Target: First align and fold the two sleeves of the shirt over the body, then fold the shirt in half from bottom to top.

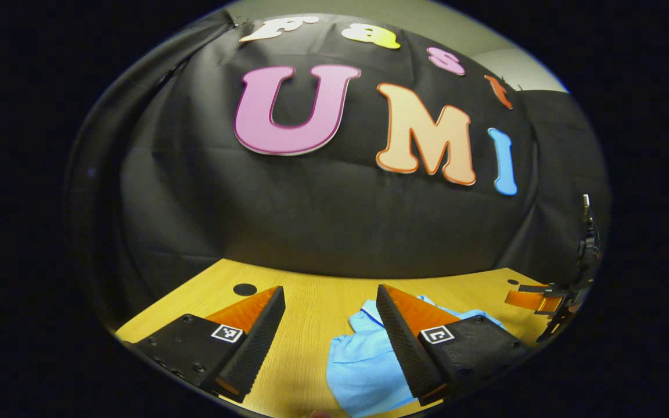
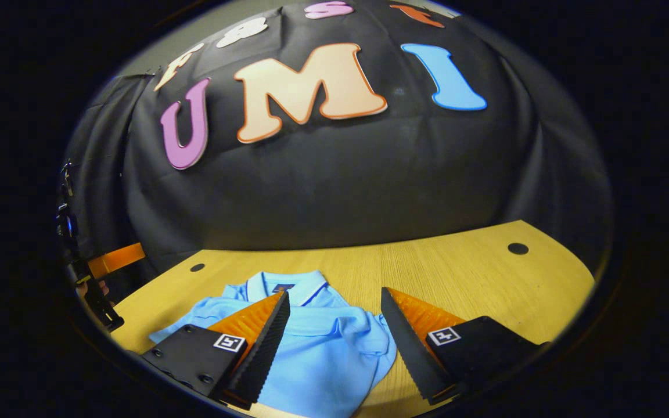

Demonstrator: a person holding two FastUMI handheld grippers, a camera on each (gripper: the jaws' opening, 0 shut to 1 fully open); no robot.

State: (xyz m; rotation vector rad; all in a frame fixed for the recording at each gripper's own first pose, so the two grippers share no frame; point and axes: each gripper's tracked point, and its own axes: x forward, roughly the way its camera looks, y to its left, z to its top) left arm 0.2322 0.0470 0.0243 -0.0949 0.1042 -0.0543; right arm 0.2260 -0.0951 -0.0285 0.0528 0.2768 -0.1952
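We hold two grippers above a blue shirt (image 2: 323, 342) on a wooden table (image 2: 462, 278).

The left gripper (image 1: 330, 302) and right gripper (image 2: 334, 306) both gape wide, grasping nothing; the shirt lies rumpled, collar toward the wall.

A blue shirt (image 2: 317, 342) lies on the table (image 2: 462, 273), collar toward the wall, sleeves rumpled at both sides. The right gripper (image 2: 334, 299) hangs above it, jaws wide apart with nothing between them. The left gripper (image 2: 108, 261) shows at the far left edge.
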